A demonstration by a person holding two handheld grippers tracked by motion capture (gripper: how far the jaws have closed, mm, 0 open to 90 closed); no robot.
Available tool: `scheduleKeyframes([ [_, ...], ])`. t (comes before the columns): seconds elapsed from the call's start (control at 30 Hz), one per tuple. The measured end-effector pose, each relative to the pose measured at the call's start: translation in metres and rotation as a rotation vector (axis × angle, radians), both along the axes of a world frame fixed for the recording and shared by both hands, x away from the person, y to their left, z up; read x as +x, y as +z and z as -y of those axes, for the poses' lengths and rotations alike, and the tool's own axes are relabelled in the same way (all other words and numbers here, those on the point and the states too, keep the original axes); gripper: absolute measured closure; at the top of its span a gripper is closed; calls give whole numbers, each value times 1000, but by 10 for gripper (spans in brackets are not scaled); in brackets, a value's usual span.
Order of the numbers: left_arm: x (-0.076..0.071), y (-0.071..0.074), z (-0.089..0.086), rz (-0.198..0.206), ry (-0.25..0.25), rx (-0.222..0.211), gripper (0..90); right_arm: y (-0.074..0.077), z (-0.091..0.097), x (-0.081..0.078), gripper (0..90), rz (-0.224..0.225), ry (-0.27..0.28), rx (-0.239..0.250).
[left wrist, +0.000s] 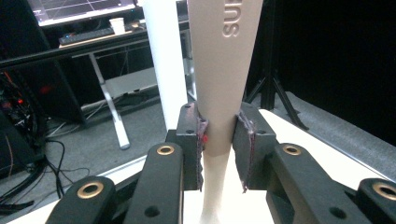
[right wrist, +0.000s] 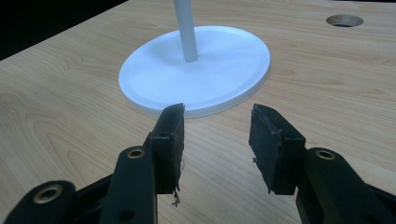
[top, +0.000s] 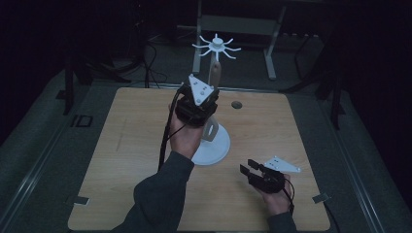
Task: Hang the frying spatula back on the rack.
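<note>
A white stand has a round base (top: 217, 148), a thin pole (left wrist: 163, 60) and a crown of hooks (top: 216, 46). My left gripper (top: 203, 108) is raised beside the pole and is shut on a beige flat utensil (top: 214, 73). The utensil stands upright, and its lower end, with a slot in it, hangs below my hand. In the left gripper view the pads (left wrist: 201, 140) pinch the utensil (left wrist: 219, 70), which has raised letters on it. My right gripper (top: 248, 165) rests low at the front right, open and holding nothing. Its jaws (right wrist: 217, 126) point at the base (right wrist: 205, 70).
The wooden table (top: 121, 160) has a small round hole (top: 236, 104) behind the stand, also seen as the hole (right wrist: 344, 20) in the right gripper view. Dark floor, cables and a desk frame (top: 269, 48) lie beyond the far edge.
</note>
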State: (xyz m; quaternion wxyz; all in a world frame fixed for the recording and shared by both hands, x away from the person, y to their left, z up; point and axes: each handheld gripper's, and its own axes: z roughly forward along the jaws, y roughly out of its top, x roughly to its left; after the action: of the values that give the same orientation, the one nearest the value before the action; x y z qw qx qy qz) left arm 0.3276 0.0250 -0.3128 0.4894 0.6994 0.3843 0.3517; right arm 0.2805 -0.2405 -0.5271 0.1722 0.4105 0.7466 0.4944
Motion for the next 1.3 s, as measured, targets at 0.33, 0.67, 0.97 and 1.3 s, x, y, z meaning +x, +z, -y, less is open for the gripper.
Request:
scheduleKeyframes([
  [0.33, 4, 5, 4, -3, 10, 16, 734, 0, 0, -1, 549, -1, 3, 1],
  [0.67, 8, 4, 4, -17, 27, 16, 733, 0, 0, -1, 548, 0, 4, -1],
  [0.97, 14, 3, 4, -29, 35, 24, 733, 0, 0, 0, 548, -1, 7, -1],
  [1.3, 22, 5, 4, -32, 29, 28, 730, 0, 0, 0, 547, 0, 5, -2],
])
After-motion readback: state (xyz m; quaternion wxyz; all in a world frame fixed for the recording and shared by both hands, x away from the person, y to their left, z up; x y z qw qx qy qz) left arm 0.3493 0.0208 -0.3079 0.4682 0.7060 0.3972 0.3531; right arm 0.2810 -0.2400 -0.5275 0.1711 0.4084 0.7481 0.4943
